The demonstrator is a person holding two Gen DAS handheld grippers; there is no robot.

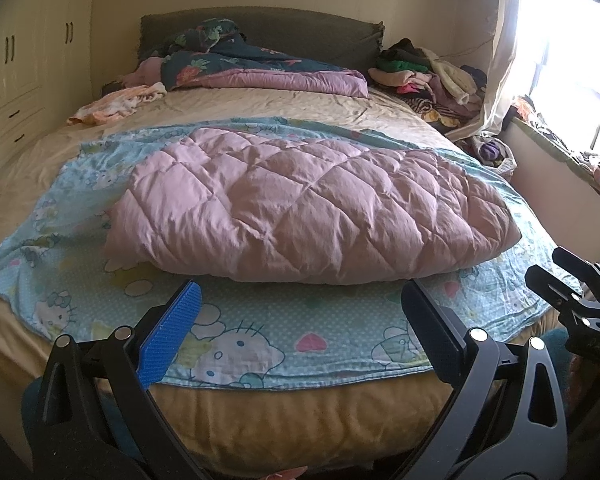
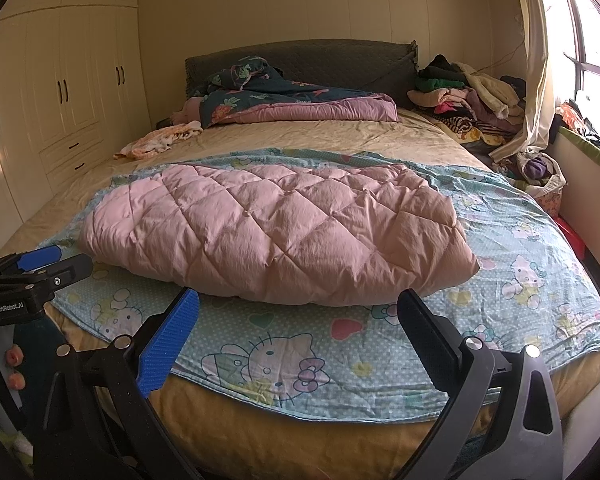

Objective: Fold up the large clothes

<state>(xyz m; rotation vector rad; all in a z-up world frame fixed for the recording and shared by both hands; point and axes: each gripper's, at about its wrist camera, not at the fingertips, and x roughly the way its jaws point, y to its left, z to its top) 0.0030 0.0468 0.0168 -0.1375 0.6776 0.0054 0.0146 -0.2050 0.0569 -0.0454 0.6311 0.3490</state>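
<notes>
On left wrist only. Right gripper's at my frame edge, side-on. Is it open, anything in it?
Observer: The right gripper is open, with nothing between its fingers. It sits short of the pink quilt.
Operator: That gripper hides the sheet's near right corner from me. Where is it?
Observer: That corner of the cartoon sheet lies on top of the mattress, near its edge.
Operator: Anything beside the bed on that side?
Observer: A red object sits low against the bed's right side. I can't tell what it is.

quilt (image 1: 300, 208) lies on sheet (image 1: 260, 344), on bed (image 1: 300, 412).
</notes>
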